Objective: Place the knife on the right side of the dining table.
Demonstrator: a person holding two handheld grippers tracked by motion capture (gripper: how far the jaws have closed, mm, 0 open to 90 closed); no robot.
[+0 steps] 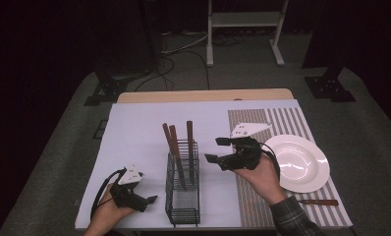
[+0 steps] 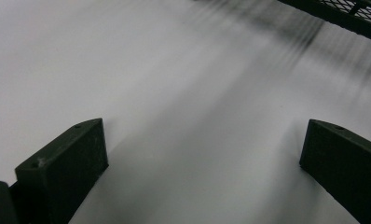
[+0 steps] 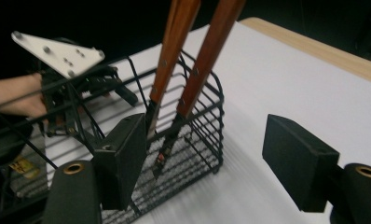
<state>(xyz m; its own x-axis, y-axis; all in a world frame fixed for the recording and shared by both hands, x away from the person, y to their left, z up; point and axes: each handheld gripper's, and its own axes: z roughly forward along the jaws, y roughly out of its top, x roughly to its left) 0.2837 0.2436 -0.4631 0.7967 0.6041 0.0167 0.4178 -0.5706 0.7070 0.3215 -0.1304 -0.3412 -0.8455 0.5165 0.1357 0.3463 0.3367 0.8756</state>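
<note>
High view: I take the black wire basket (image 1: 182, 189) at the table's near edge as my landmark. Three wooden-handled pieces of cutlery (image 1: 178, 152) stand in it, handles up and leaning. My right gripper (image 1: 217, 150) hangs just right of the basket at about the height of the handles, its jaws well apart with nothing between them, pointing toward the handles. In the right gripper view the handles (image 3: 207, 56) rise past the left jaw, untouched. My left gripper (image 1: 152, 199) sits low, just left of the basket, jaws wide and empty over the white sheet (image 2: 174, 93). Further right of the basket lie a white plate (image 1: 301, 164) and a wooden-handled knife (image 1: 319, 202) on a striped mat (image 1: 247, 196).
</note>
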